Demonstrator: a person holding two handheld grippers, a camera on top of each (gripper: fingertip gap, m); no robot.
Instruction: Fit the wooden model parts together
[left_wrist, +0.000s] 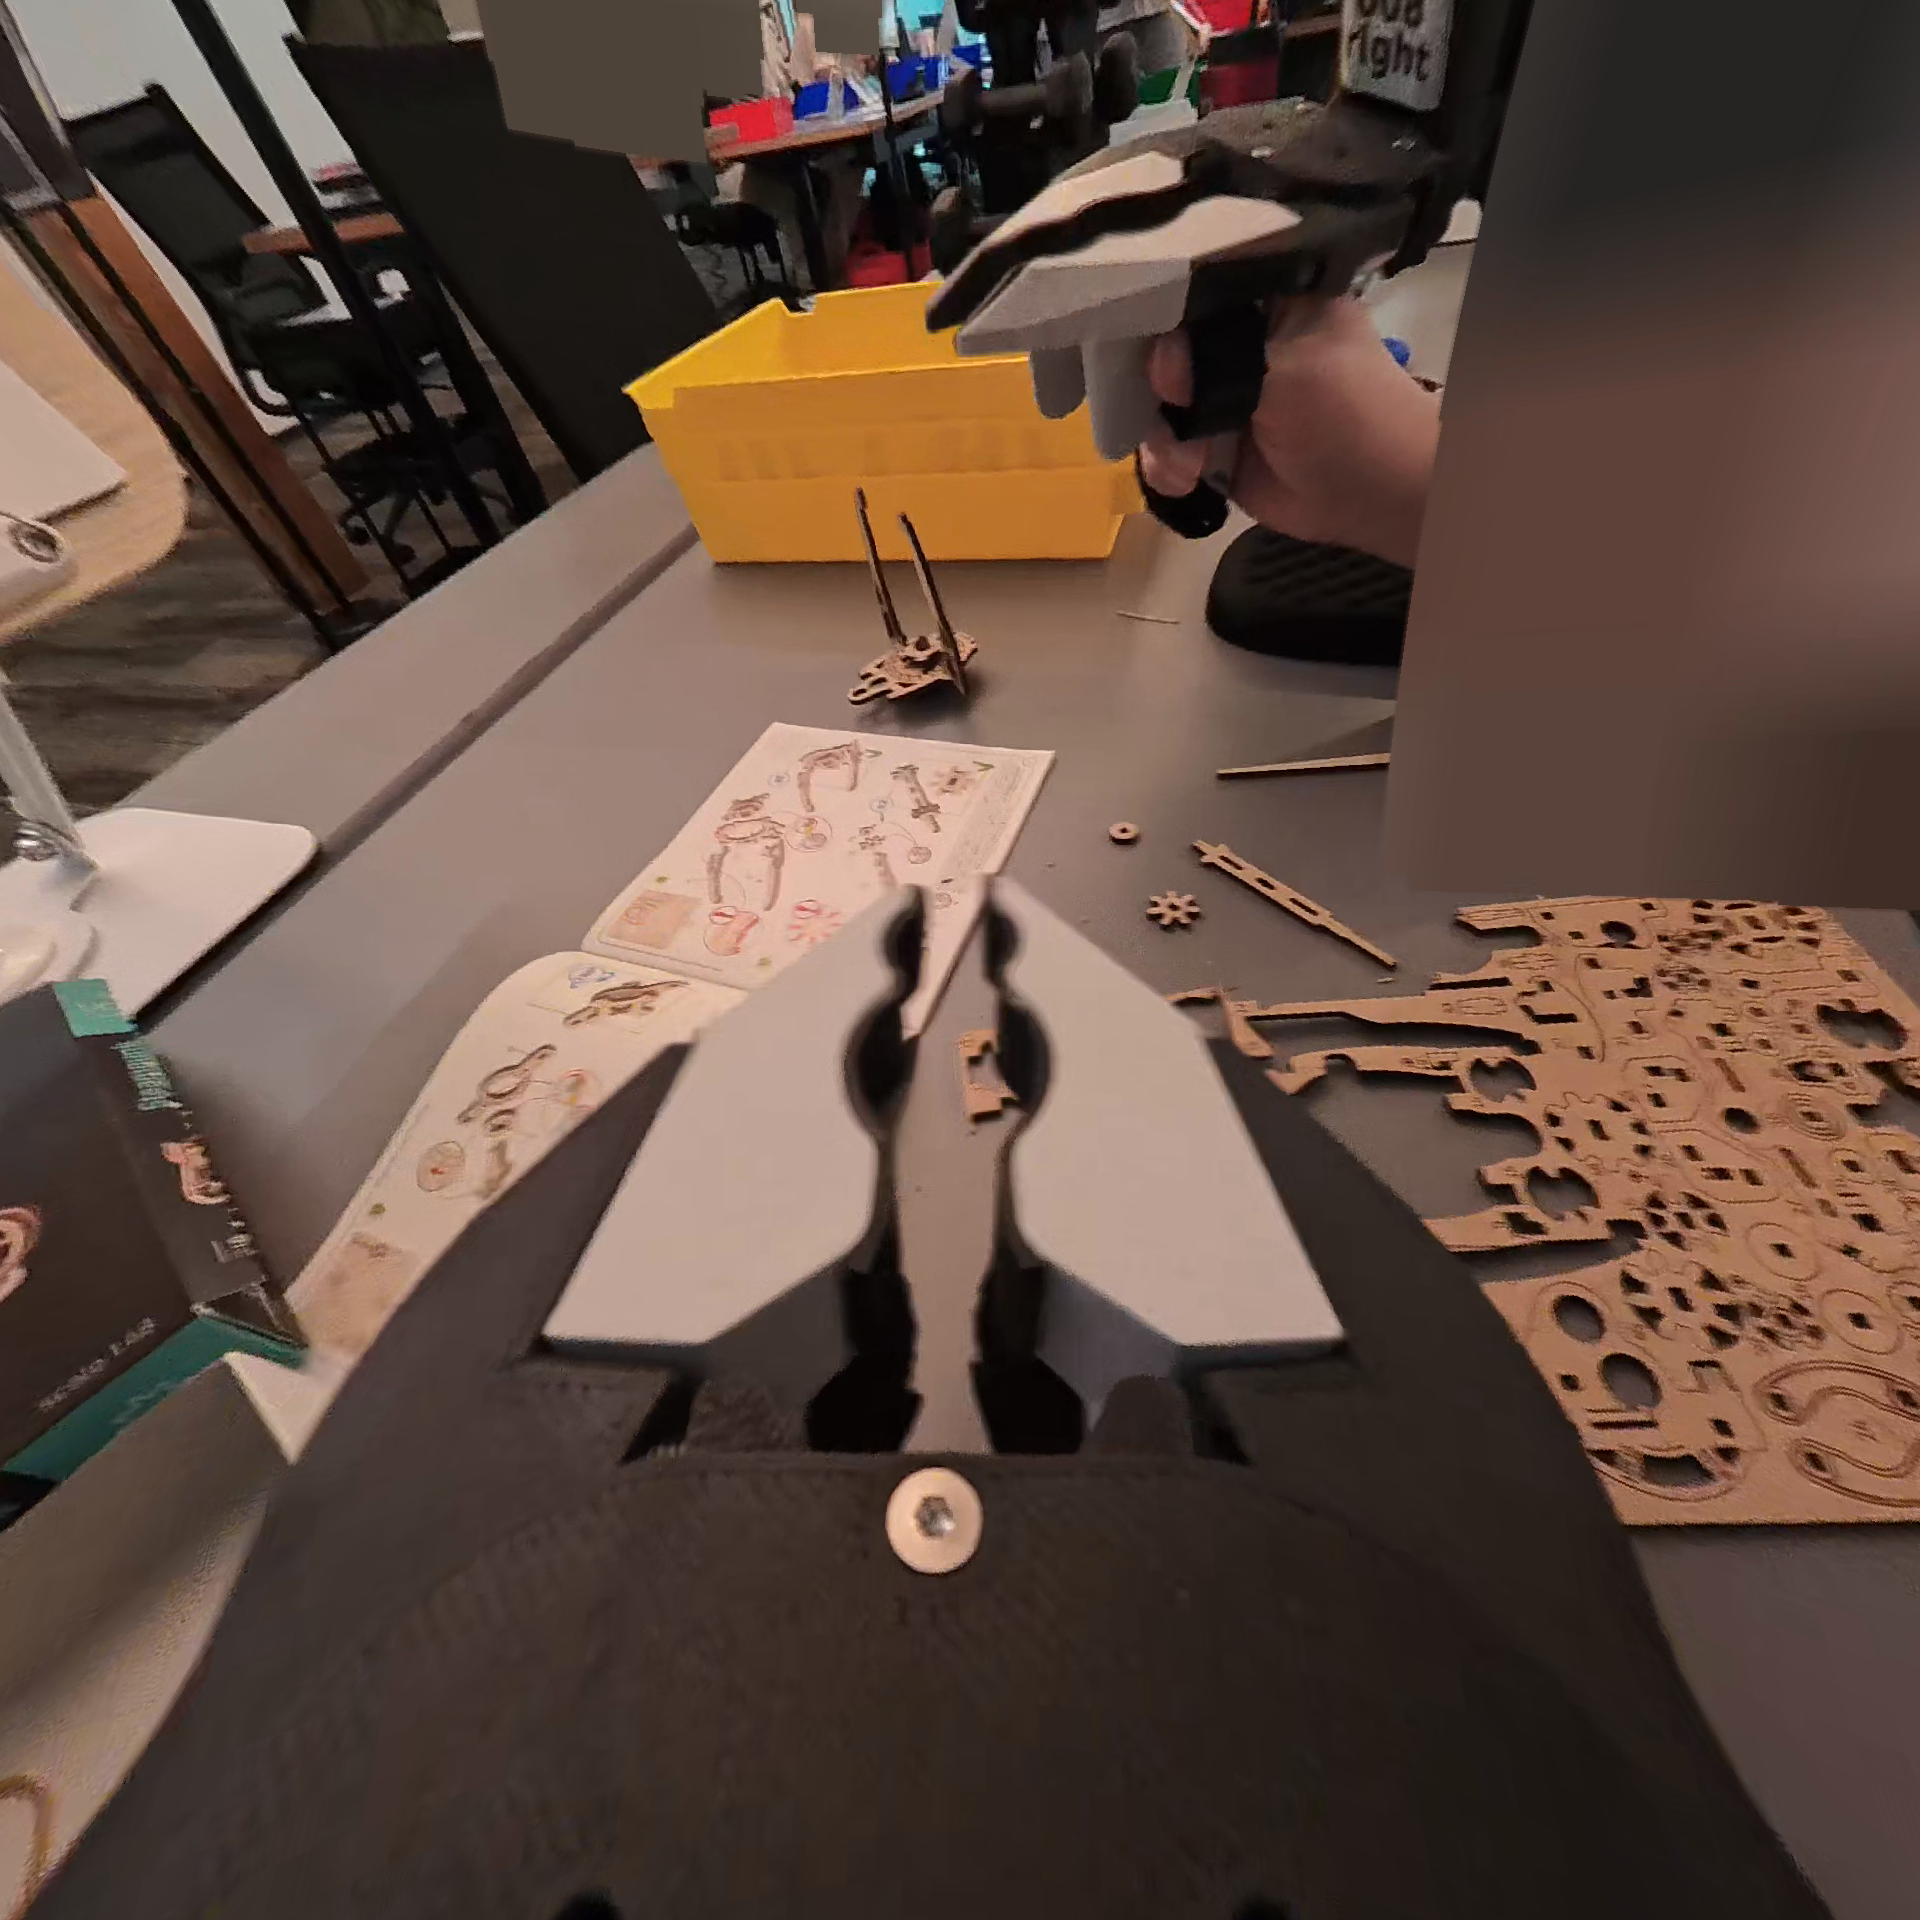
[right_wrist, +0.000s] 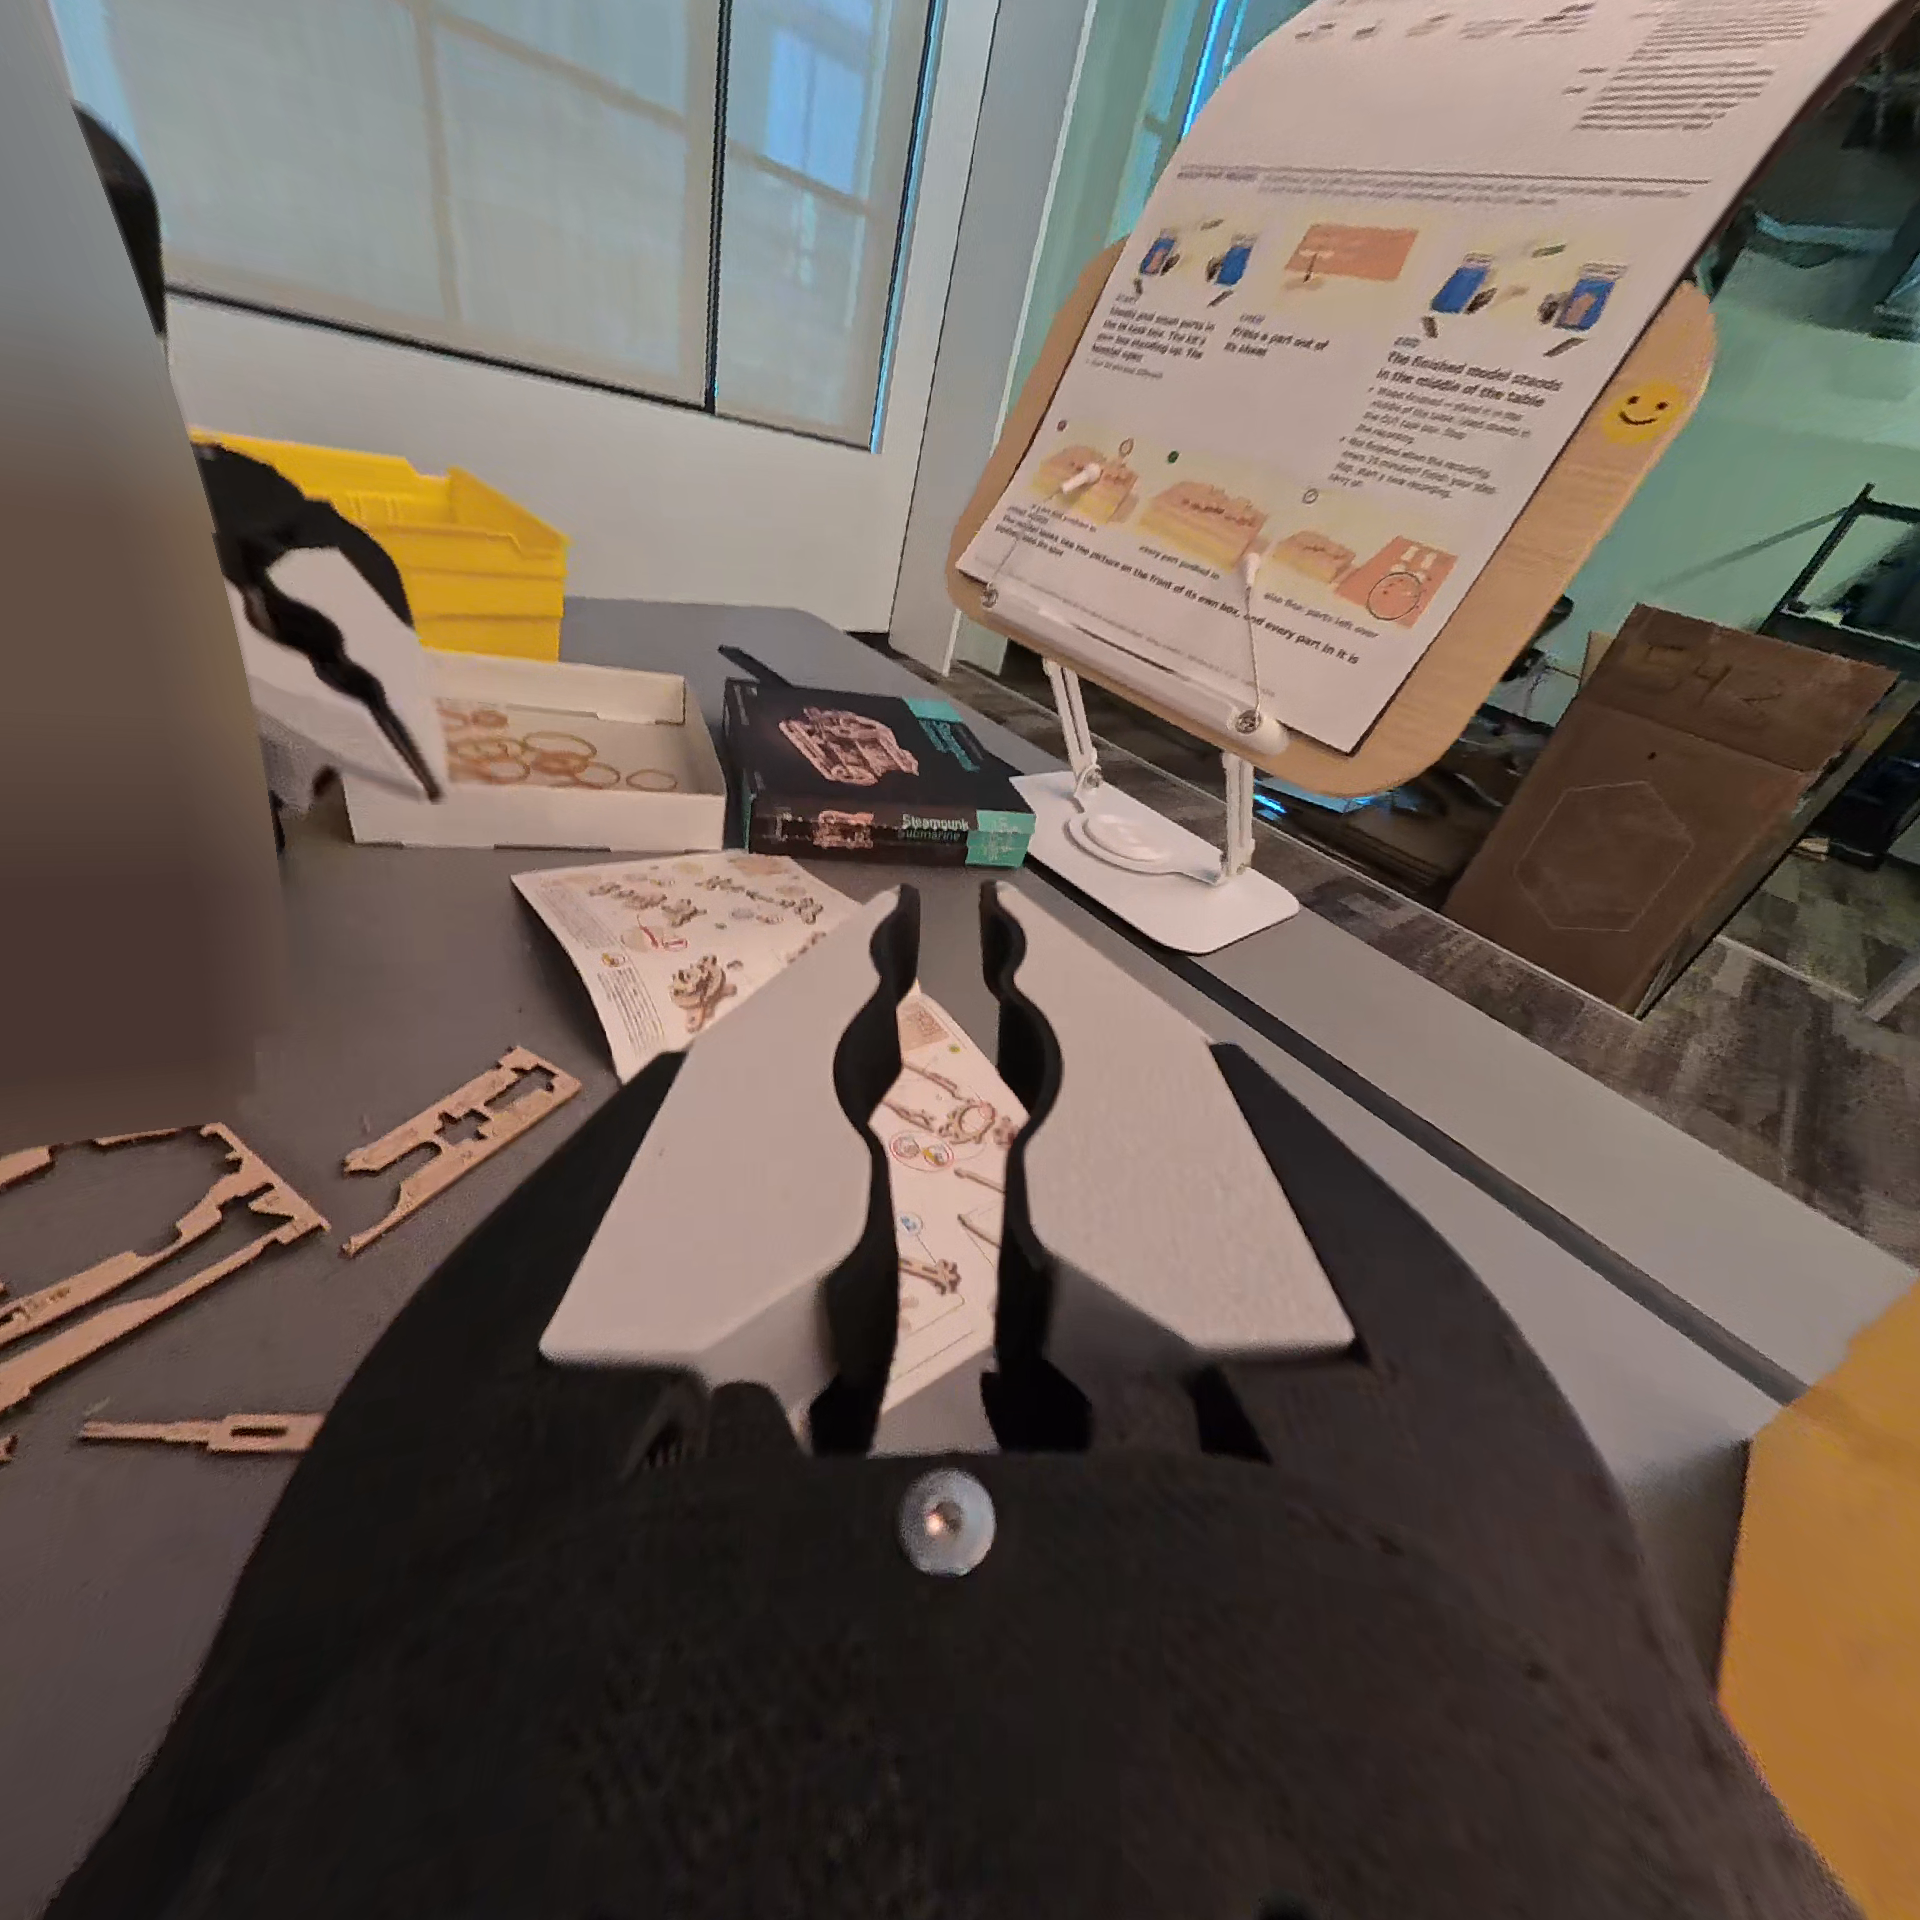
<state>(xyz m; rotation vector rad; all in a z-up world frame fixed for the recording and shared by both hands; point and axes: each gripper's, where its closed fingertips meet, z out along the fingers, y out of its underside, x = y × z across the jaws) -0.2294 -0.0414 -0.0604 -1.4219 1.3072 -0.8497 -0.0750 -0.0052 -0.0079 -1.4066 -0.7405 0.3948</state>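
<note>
A partly built wooden model (left_wrist: 914, 665) with two upright strips stands on the grey table (left_wrist: 540, 665), before a yellow bin (left_wrist: 883, 457). My left gripper (left_wrist: 953, 899) hovers over the instruction leaflet (left_wrist: 831, 842), jaws a narrow gap apart and empty. A small wooden piece (left_wrist: 982, 1075) lies on the table below that gap. A punched wooden sheet (left_wrist: 1662, 1195) lies to the right. My right gripper (right_wrist: 945, 894), also narrowly open and empty, is held high above the leaflet (right_wrist: 665, 935). It shows in the left wrist view (left_wrist: 940, 312) above the bin.
Loose parts lie near the sheet: a gear (left_wrist: 1172, 910), a ring (left_wrist: 1122, 831), a notched strip (left_wrist: 1288, 899). Cut-out pieces (right_wrist: 468, 1132) lie left. A kit box (right_wrist: 873, 769), a white tray of rubber bands (right_wrist: 561, 758) and a document stand (right_wrist: 1351, 416) line the table's edge. My right fingertips sit around 15 centimetres from my left ones. To the partly built wooden model (left_wrist: 914, 665): right tips about 15 centimetres, left tips about 25 centimetres.
</note>
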